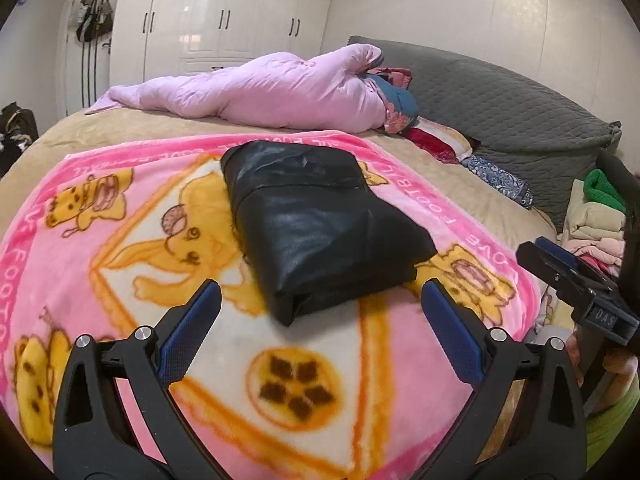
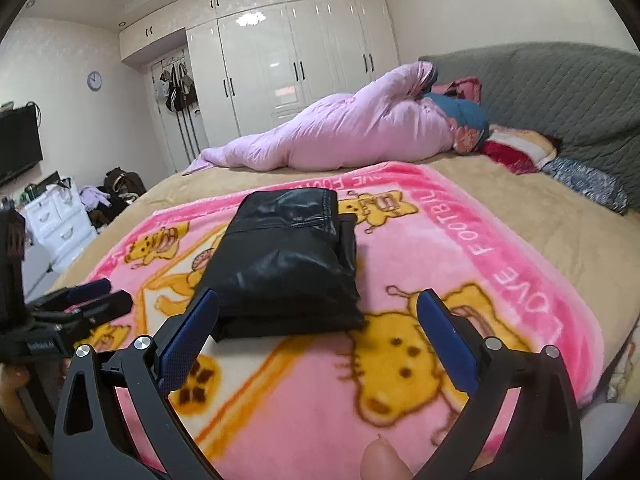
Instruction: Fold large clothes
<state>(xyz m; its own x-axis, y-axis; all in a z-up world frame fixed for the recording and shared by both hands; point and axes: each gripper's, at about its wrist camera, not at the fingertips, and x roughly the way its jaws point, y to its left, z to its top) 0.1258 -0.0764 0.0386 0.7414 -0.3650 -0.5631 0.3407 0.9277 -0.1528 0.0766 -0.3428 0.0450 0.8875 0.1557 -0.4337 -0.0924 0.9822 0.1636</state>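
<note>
A black, shiny, leather-like garment (image 1: 316, 220) lies folded into a thick rectangle on a pink cartoon blanket (image 1: 100, 200) spread over the bed. It also shows in the right wrist view (image 2: 284, 268). My left gripper (image 1: 320, 296) is open and empty, hovering just short of the bundle's near edge. My right gripper (image 2: 318, 304) is open and empty, also just short of the bundle's near end. The right gripper shows at the right edge of the left wrist view (image 1: 560, 264), and the left gripper shows at the left of the right wrist view (image 2: 100, 296).
A rolled pink quilt (image 1: 260, 88) lies across the far side of the bed beside a grey padded headboard (image 1: 500, 96). Stacked folded clothes (image 1: 596, 220) sit at the bed's right. White wardrobes (image 2: 296, 52), drawers (image 2: 60, 220) and bags stand beyond the bed.
</note>
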